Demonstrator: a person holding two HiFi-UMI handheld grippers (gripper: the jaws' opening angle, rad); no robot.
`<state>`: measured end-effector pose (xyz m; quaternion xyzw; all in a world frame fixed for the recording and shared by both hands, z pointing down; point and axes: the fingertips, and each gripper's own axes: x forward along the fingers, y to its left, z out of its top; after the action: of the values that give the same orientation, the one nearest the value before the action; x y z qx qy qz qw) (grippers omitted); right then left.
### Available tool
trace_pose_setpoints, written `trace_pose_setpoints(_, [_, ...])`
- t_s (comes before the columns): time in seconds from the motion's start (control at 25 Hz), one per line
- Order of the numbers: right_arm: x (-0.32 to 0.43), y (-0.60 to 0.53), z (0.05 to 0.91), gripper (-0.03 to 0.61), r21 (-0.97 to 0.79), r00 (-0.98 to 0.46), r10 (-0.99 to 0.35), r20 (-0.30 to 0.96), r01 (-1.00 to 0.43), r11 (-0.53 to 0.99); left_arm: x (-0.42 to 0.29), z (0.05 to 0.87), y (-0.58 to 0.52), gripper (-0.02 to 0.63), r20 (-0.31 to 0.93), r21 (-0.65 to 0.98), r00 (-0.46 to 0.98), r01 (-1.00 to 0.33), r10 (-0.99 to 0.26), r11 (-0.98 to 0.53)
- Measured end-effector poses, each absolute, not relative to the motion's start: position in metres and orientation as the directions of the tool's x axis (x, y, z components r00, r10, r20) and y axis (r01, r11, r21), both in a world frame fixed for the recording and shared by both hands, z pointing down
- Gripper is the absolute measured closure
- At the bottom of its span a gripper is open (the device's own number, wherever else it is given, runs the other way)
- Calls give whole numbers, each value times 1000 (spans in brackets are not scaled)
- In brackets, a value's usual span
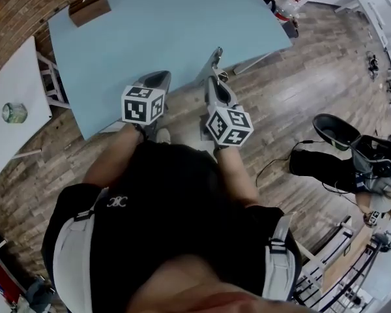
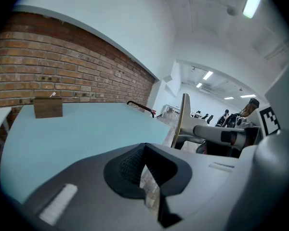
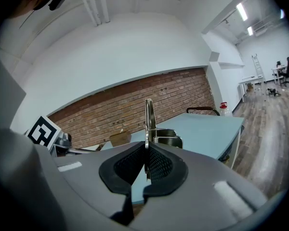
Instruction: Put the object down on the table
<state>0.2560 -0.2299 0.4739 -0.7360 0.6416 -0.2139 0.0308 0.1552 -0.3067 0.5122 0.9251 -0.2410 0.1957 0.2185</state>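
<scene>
At the near edge of the blue table [image 1: 182,25], toward its right side, the right gripper [image 1: 216,83] was clamped on a thin metal tool [image 1: 212,62]. Its jaws were almost fully together, w/ only the tool's flat blade btwn the pads. In the right gripper view the right gripper [image 3: 146,153] had the metal tool [image 3: 148,114] standing upright out of the pads, seen edge-on. A small metal barrel-like part sat just right of the blade.

The tool was up in the air, not lying on the table, & its far end pointed over the table's near edge in the head view. In the left gripper view the metal tool [image 2: 185,119] showed as a flat pale plate to the right of the blue table [image 2: 77,129].

The left gripper [image 1: 158,78] hung just left of the right one, tips over the table's near edge. Its jaws were closed together & had nothing in them. In its own view the left gripper [image 2: 144,150] had its pads meeting at the tips, w/ only floor showing through the slit below.

A wooden block [image 1: 89,8] stood at the table's far left corner, & a bottle [image 1: 288,5] was by the far right corner. A white table [image 1: 13,77] to the left carried a jar [image 1: 14,113]. A brick wall [image 2: 62,66] ran along the far side.
</scene>
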Motion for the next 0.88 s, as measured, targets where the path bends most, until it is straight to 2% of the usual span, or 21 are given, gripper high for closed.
trace_pose_setpoints(0.36, [267,-282,497,562,-327,14,-943,333,-936,-130,156,526,-339,615,508,306,770,-581,-387,-754])
trace_pose_setpoints(0.88, [289,-343,546,561,-318,-159,-866,475,-948,0,176,523,-382,614,520,290,695,-690,-496,-663])
